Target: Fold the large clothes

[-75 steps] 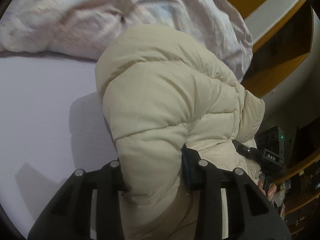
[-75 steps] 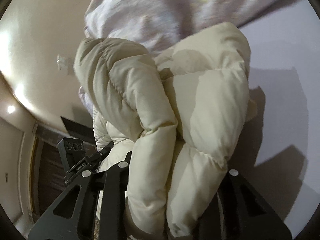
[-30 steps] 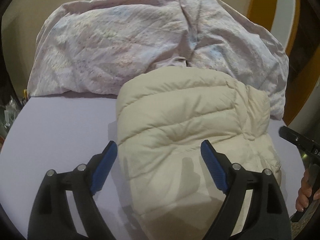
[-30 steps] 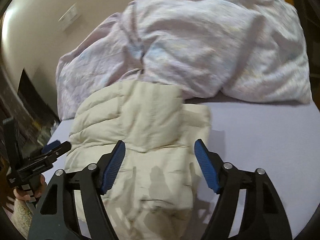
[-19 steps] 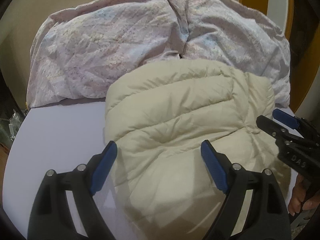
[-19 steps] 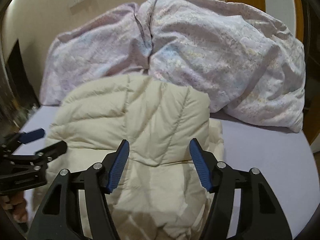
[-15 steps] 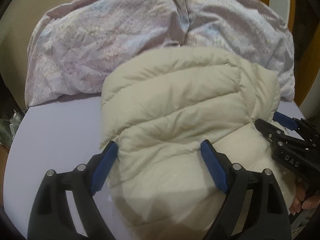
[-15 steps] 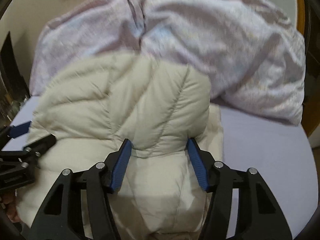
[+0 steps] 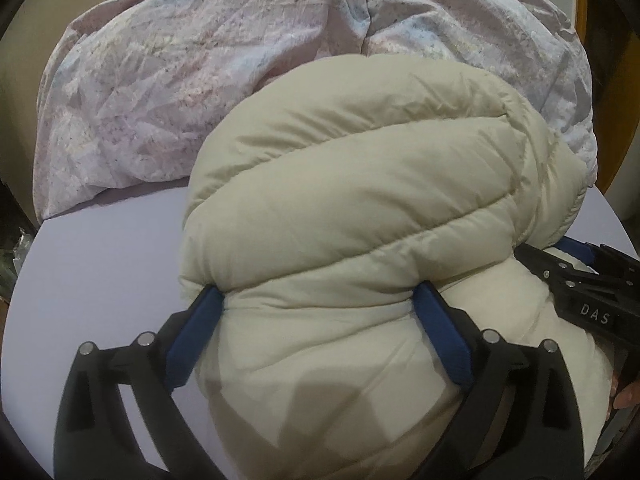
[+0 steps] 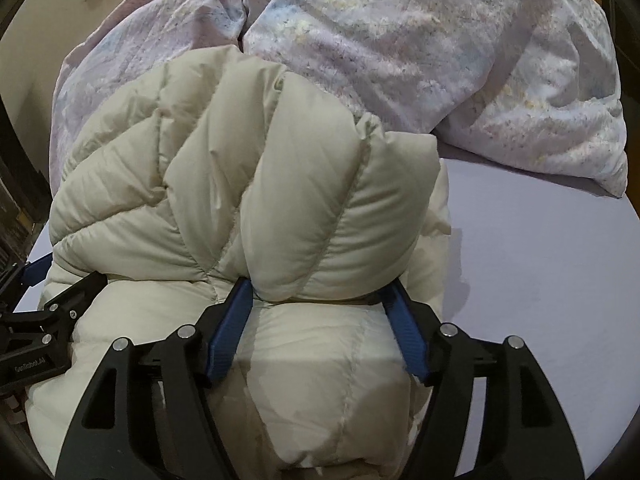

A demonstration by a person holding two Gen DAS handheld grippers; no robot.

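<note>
Nearest to you, your left gripper (image 9: pixel 320 300) stands with its jaws spread about as wide as they go, and they have just been opening further. The cream puffer jacket (image 9: pixel 352 208) bulges up between its blue pads (image 9: pixel 192 332), which dig into the padding on either side, so the fat fold is wedged between them. Whether that amounts to a firm hold or only a push into the bulk is not clear from this angle.

Your right gripper (image 10: pixel 316 300) sits at a middling width, and its jaws have just been widening again after a brief squeeze. Its blue pads (image 10: pixel 230 328) bracket a narrower bundle of the same jacket, the quilted panel swelling out just above the tips. The padding presses against both inner faces.

Each gripper shows in the other's view: the right one at the far right edge of the left camera, its black frame lettered "DAS" and your fingers (image 9: pixel 626 390) wrapped behind it; the left one at the lower left of the right camera, tucked against the jacket's side.

The jacket lies folded into a thick mound on the pale lilac sheet (image 10: pixel 540 280) of the bed, with bare sheet to its left and right.

Behind it, touching its far edge, a crumpled pink-and-blue patterned duvet (image 9: pixel 200 80) is heaped along the wall (image 10: pixel 48 8).
</note>
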